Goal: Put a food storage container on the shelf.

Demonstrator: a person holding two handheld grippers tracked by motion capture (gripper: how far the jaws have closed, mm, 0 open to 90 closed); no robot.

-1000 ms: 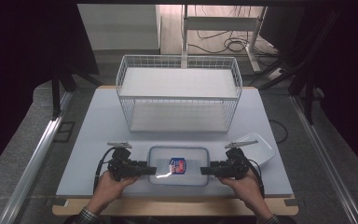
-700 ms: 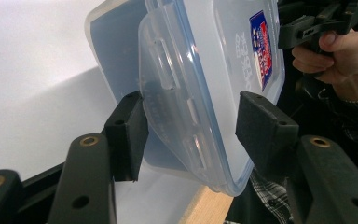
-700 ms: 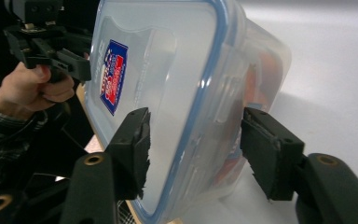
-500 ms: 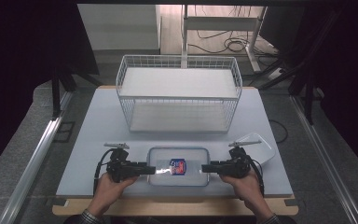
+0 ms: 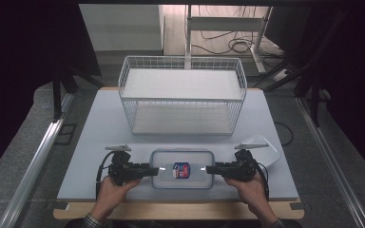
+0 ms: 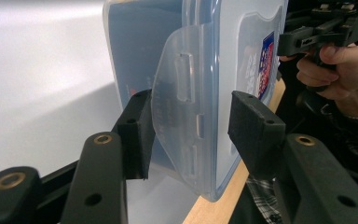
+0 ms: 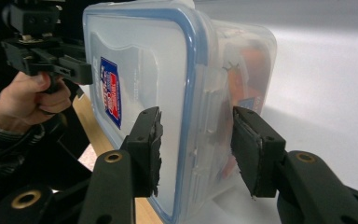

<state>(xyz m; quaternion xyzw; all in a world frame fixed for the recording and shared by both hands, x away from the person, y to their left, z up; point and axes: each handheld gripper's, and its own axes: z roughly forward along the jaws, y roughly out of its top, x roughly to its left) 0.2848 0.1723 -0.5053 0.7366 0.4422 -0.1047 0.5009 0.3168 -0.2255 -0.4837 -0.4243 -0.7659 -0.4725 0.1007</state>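
Jaws of the left gripper point(image 5: 155, 169) and right gripper point(image 5: 210, 168) have just been closing on the lidded container point(image 5: 182, 168) at the desk point(image 5: 95, 128) front edge. Left gripper view: latch flap point(image 6: 179, 107) between spread jaws. Right gripper view: the container's end sits untouched between them. Next, likely squeeze and lift together.

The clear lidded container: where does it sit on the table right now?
In the high view the container lies at the table's near edge, in front of the wire basket.
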